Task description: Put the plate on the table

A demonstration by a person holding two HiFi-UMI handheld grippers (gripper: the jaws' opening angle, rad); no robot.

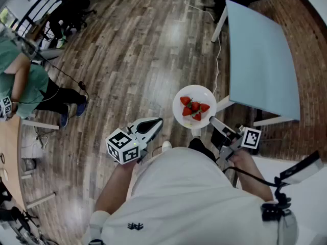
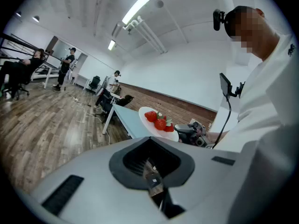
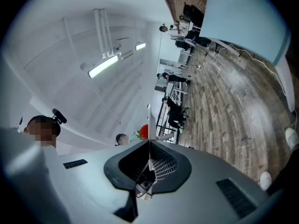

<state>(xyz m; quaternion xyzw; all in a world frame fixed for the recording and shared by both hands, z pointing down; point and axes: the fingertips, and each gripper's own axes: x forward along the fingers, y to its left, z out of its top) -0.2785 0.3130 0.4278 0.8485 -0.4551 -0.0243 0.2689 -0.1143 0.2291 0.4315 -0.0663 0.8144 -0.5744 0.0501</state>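
Round glossy white plate (image 1: pixel 200 93) of red strawberries (image 1: pixel 194 107), rim clamped in right hand-held gripper (image 1: pixel 212 120); left hand-held gripper (image 1: pixel 156 122) together, empty.

White short-sleeved shirt (image 1: pixel 194 198), small dark mark (image 1: pixel 135 226), perhaps a logo, black cable (image 1: pixel 253 173) off right wrist

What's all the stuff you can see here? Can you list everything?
table: one, light blue top with white legs, ahead on the right
plate: one, white, up in the air over the floor, just left of the table
strawberries: several, red, piled on the plate
floor: brown wood planks, all around
seated person: one, green top, far left
left gripper: one, grey, shut with nothing in it, beside the plate
right gripper: one, dark, shut on the plate's near rim
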